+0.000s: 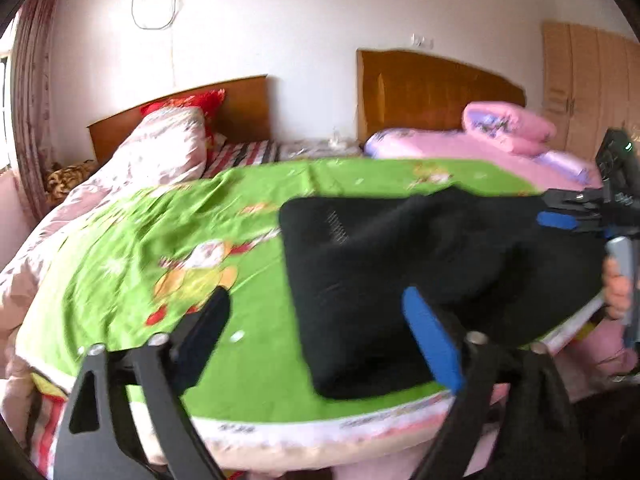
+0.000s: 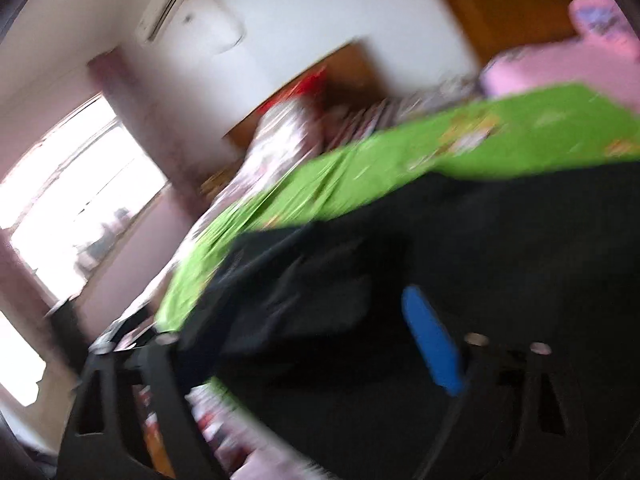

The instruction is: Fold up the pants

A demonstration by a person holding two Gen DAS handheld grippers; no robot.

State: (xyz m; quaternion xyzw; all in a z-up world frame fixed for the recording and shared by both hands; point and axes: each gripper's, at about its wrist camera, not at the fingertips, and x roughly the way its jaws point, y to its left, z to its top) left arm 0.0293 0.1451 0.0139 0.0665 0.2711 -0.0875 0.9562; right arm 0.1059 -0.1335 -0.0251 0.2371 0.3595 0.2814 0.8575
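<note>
While the black pants [image 1: 420, 264] lay folded into a thick slab on the green cartoon-print sheet [image 1: 160, 240], close to the bed's near edge, the left gripper [image 1: 316, 320] hovered with its jaws wide and nothing between them. Its blue-padded finger sat over the cloth's near corner, the other over bare sheet. The right gripper [image 1: 560, 220] showed at the slab's far right end, beside a hand [image 1: 618, 284]; in its own blurred view its jaws stood apart over dark cloth, not visibly clamping it. The risk, judged from here: a finger snagging that near edge could drag the stack open or off the bed. A floral quilt [image 1: 152, 148], pink bedding [image 1: 460, 144] and two wooden headboards [image 1: 436, 88] stood well behind, blocking nothing.
</note>
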